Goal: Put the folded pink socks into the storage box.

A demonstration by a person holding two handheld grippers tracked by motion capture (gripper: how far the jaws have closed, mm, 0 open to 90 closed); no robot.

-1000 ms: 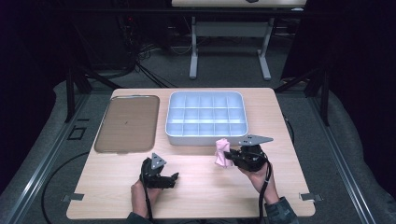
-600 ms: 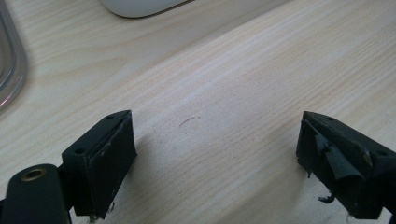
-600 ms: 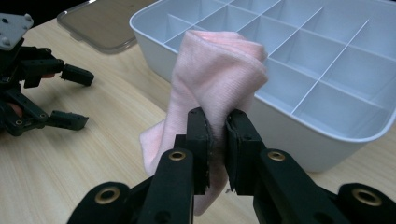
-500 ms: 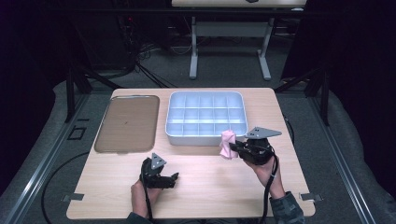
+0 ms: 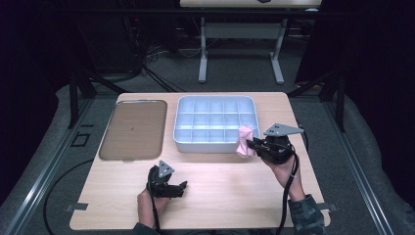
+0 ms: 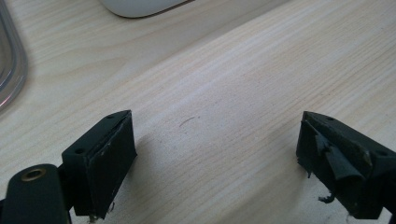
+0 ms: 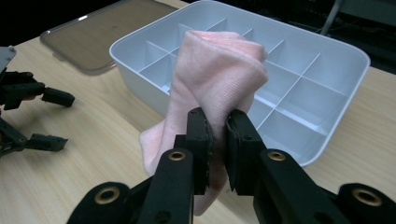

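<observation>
The right gripper (image 5: 252, 145) holds a pink cloth (image 5: 244, 141) in the air; its jaws are pressed on a fold of the fabric, with only the thin cloth between them. In the right gripper view the same gripper (image 7: 217, 128) pinches the cloth (image 7: 215, 79) near its middle, so one bunched part stands above the jaws and a loose end hangs below them. The cloth is lifted off the desk (image 5: 220, 196) and hangs just in front of the near right corner of the white divided tray (image 5: 182, 132), at the height of its rim. I cannot tell if the cloth touches the tray wall.

The tray (image 7: 345, 51) has many small compartments in rows, and those that are visible have nothing inside. To the left of it, a flat brown lid (image 5: 133, 128) with a clear rim lies on the desk, near the tray but apart from it.

The left gripper (image 5: 182, 187) rests low over the near part of the desk, well apart from the cloth. In the left gripper view its jaws (image 6: 217, 158) are spread wide, and between them there is only the bare wood of the desk (image 6: 233, 84)
</observation>
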